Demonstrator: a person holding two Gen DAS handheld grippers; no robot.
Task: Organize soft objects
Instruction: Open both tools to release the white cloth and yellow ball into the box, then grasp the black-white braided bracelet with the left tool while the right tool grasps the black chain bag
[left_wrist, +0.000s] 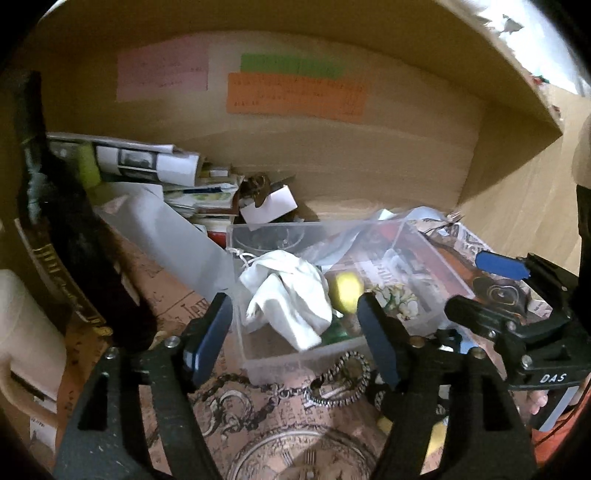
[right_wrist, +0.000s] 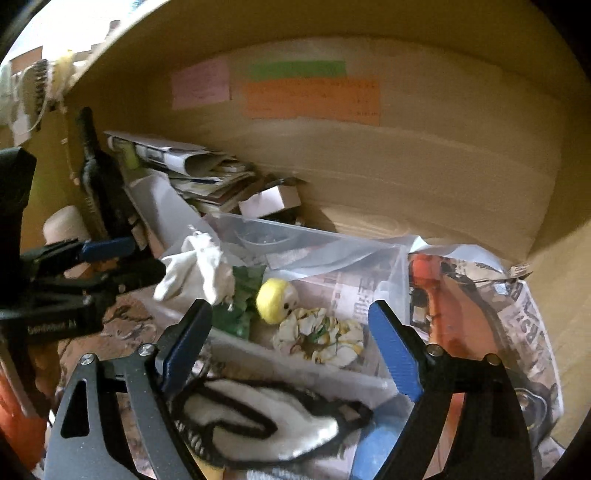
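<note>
At the left edge of the table stands a dark bottle (left_wrist: 55, 236), with a stack of papers (left_wrist: 147, 162) behind it against the wooden back panel. Our left tool (left_wrist: 295, 332) has its jaws apart with nothing between them, pointing at the clear plastic bin (left_wrist: 295, 360) where a crumpled white cloth (left_wrist: 291, 299) lies against the bin's left wall. Beside it sit a scrap of green fabric (right_wrist: 240, 302), a yellow plush ball (right_wrist: 275, 299) and a floral scrunchie (right_wrist: 321, 338). Our right tool (right_wrist: 291, 347) is also spread and empty, above a white furry piece with black trim (right_wrist: 266, 417) that lies outside the bin at its near wall. We judge the risks to be that a closing tool catches the bin's thin wall along with the cloth and drags the light bin, or that the black trim snags.
</note>
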